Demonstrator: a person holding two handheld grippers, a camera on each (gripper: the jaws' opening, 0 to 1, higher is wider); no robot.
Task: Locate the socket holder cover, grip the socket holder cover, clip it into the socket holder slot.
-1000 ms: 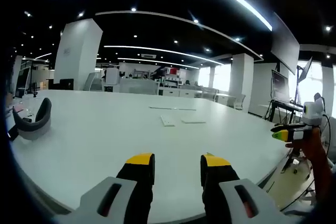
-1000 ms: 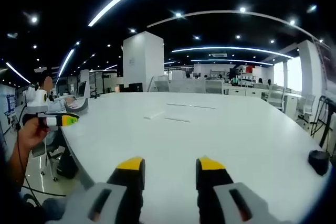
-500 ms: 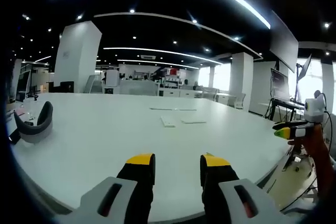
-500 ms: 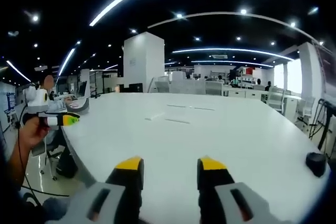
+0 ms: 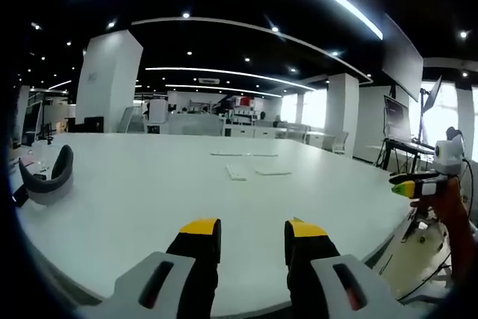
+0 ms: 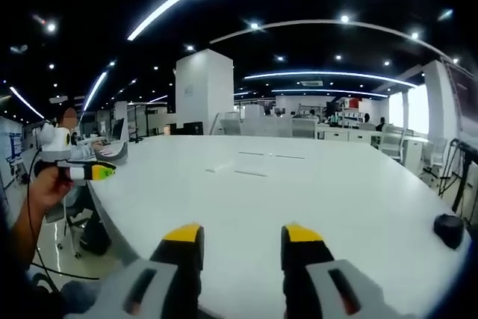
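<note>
Nearest, the left gripper (image 5: 252,231) and right gripper (image 6: 236,235) hover over the near edge of the white table (image 5: 149,192), jaws parted and empty. Far across the table lie small flat white pieces (image 5: 237,173), too small to tell cover from holder.

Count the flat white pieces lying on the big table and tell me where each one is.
4, all far across the white table: one short piece, a wider piece beside it, and two thin strips farther back. They are small, so others may be missed.
</note>
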